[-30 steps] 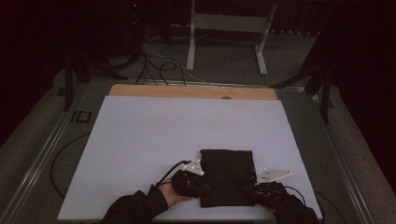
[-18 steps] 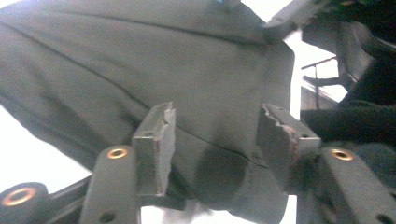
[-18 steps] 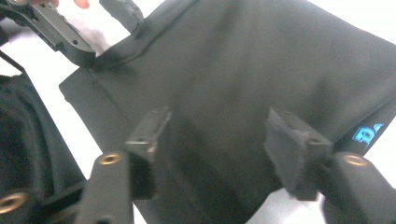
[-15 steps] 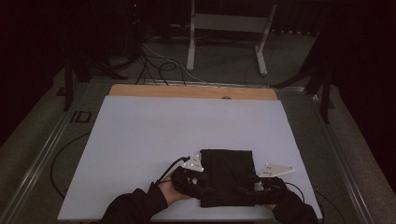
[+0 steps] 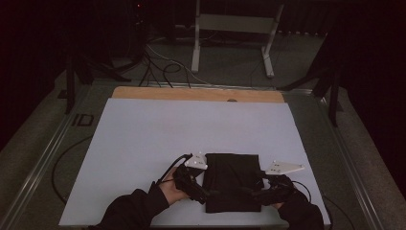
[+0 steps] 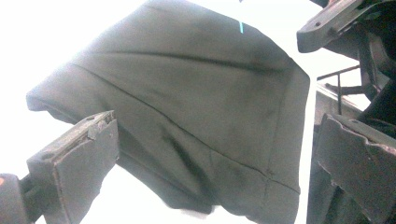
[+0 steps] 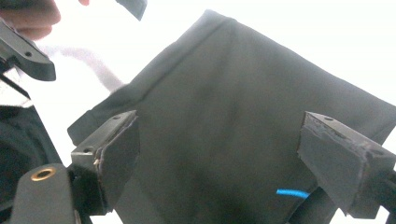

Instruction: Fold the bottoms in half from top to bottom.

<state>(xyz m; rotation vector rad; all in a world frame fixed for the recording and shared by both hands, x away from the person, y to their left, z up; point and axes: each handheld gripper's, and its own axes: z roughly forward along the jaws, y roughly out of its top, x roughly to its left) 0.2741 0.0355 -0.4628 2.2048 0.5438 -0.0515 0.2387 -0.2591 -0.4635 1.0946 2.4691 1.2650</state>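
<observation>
We see the white table carrying a folded black cloth at its near edge, right of centre. Our left gripper and right gripper flank the cloth's near corners, jaws spread wide, gripping nothing.

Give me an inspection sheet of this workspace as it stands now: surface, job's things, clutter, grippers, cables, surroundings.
Surface: white table top with a bare wooden strip along its far edge.
Job's things: one folded black cloth lying flat near the table's near edge, between the two grippers.
Clutter: nothing seen on the table besides the cloth.
Grippers: left gripper open, jaws either side of the cloth; right gripper open, jaws spread over the cloth; neither clamps it.
Cables: a black cable trails from the left gripper; more cables lie on the floor beyond the table.
Surroundings: dark room, a white metal stand on the floor behind the table.
</observation>
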